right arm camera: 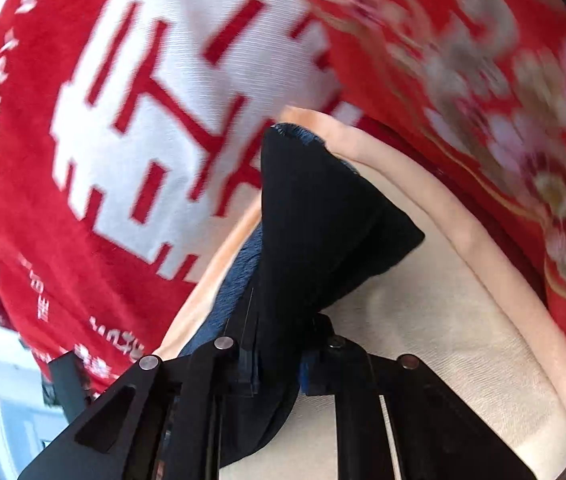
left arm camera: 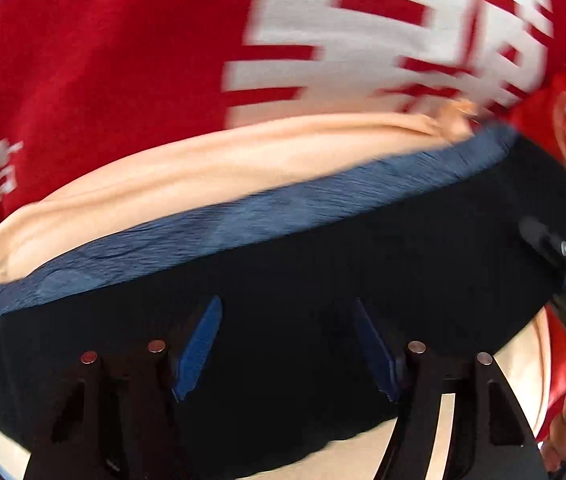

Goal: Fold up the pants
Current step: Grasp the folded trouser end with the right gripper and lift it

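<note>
Right tool (right arm camera: 279, 364) clamped on bunched black pants (right arm camera: 323, 216) over cream cloth (right arm camera: 463, 320)

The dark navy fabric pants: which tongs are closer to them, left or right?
Right. The right tongs are shut on the dark navy fabric pants, pinching a bunched corner. The left tongs are open, fingers apart just over the cloth.

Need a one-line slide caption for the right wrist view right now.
Right gripper shut on the dark pants, lifting a bunched fold above the peach blanket and red printed cover.
</note>
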